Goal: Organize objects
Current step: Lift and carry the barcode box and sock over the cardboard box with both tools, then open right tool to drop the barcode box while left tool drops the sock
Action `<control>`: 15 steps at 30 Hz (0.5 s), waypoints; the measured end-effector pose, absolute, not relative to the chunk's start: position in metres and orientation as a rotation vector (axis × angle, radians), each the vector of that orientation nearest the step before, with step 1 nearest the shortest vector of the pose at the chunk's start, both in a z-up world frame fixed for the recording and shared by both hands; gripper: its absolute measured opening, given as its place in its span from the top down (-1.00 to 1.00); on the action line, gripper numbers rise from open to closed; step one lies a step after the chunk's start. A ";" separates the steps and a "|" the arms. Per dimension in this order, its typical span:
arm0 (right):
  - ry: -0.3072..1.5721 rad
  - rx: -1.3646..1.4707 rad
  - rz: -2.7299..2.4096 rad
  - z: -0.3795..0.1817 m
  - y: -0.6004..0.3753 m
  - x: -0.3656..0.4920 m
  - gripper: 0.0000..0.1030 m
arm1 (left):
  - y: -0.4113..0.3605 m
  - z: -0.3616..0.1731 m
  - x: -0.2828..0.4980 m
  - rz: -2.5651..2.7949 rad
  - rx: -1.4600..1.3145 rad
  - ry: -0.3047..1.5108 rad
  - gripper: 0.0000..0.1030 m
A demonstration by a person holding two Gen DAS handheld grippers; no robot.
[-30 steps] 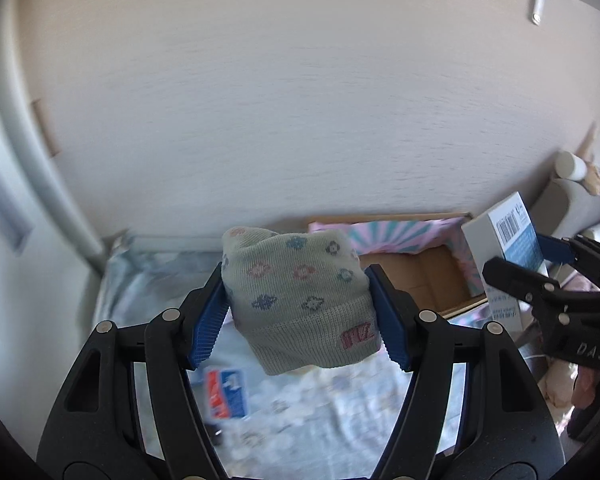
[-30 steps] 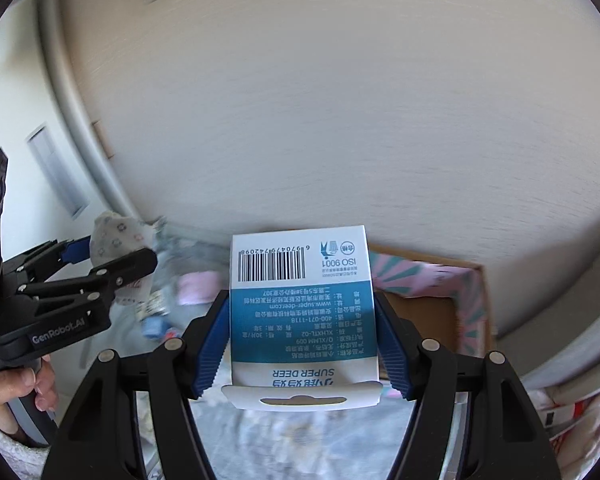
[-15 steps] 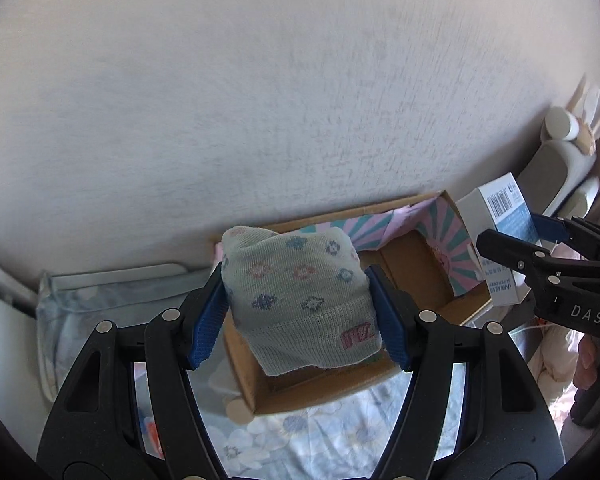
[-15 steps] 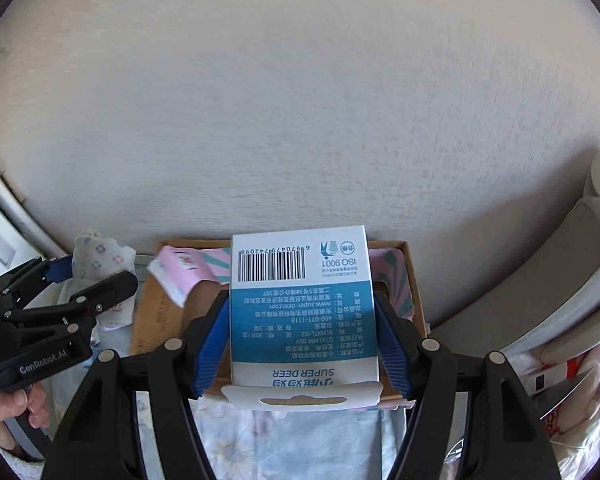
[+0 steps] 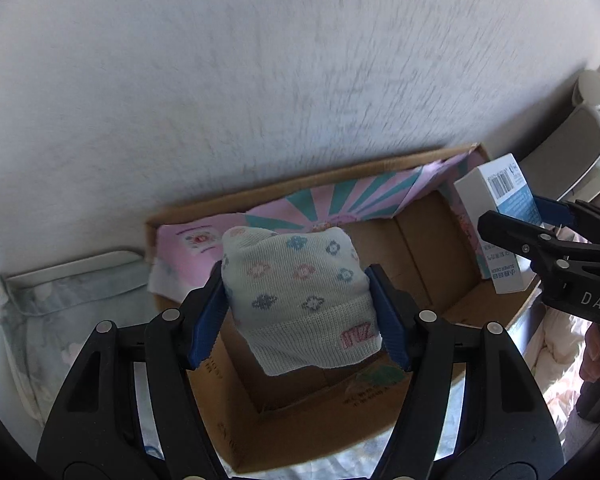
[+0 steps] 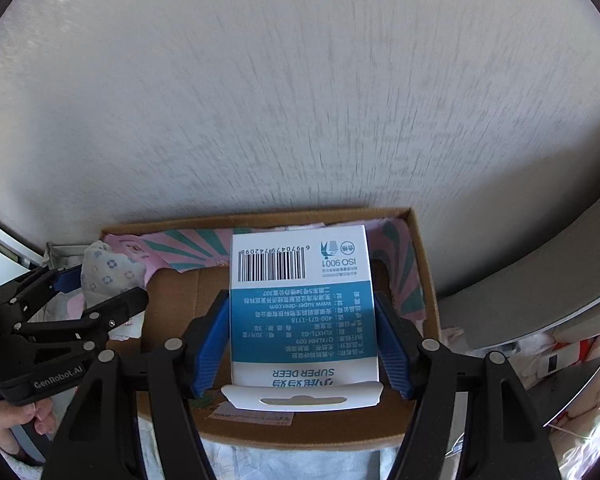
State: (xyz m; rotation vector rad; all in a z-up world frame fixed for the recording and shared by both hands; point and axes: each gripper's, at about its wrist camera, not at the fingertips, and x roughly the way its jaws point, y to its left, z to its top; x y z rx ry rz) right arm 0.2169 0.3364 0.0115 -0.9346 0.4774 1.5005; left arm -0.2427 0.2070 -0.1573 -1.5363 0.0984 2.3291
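Note:
My left gripper is shut on a small knitted hat, pale with flower patterns, held above the left part of an open cardboard box. My right gripper is shut on a white and blue carton with a barcode, held above the same cardboard box. The right gripper and its carton show at the right of the left wrist view. The left gripper with the hat shows at the left of the right wrist view. A pink and teal striped sheet lines the box's far wall.
The box stands against a pale textured wall on a floral bedsheet. A folded floral cloth lies left of the box. A grey cushion or chair back stands to the right, with pale bedding below it.
Both grippers have swung right and come closer to the cardboard box, which now fills the lower middle of both views. Each grip is unchanged.

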 end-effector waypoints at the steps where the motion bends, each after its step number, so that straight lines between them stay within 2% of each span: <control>1: 0.484 -0.947 1.490 0.007 0.341 0.218 -0.22 | 0.209 -0.162 -0.244 2.314 -1.550 0.106 -0.24; 9: 0.553 -1.023 1.422 -0.034 0.368 0.221 -0.22 | 0.216 -0.187 -0.252 2.233 -1.624 0.163 -0.24; 15: 0.579 -1.031 1.411 -0.041 0.374 0.218 -0.22 | 0.212 -0.188 -0.251 2.218 -1.625 0.192 -0.24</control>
